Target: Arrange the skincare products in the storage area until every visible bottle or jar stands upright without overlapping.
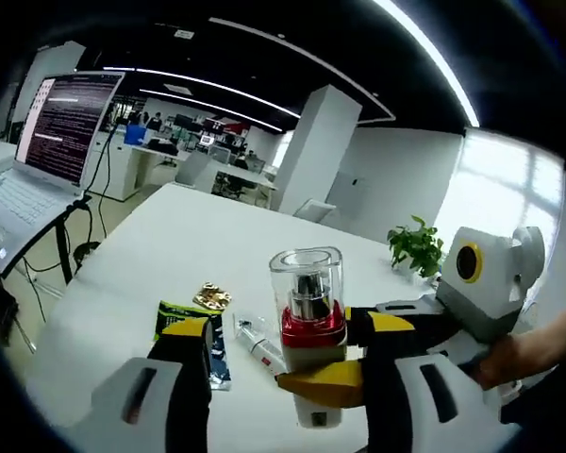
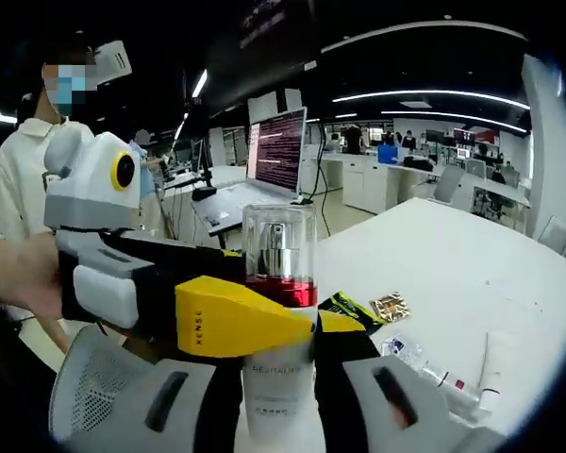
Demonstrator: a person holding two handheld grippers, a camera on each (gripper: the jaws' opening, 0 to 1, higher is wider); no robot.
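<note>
Both tongs squeeze one upright bottle [image 1: 308, 316] above the white desk [image 1: 170, 255]: left tongs [image 1: 264, 373], right tongs [image 2: 278, 354].

— How were the two tools set?
— The left hand-held gripper [image 1: 264, 363] and the right hand-held gripper [image 2: 278, 354] met from opposite sides, jaws crossing, both closed on one pump bottle [image 1: 308, 326].
— And the person?
— A hand [image 2: 19, 278] gripped the left one's body.
</note>
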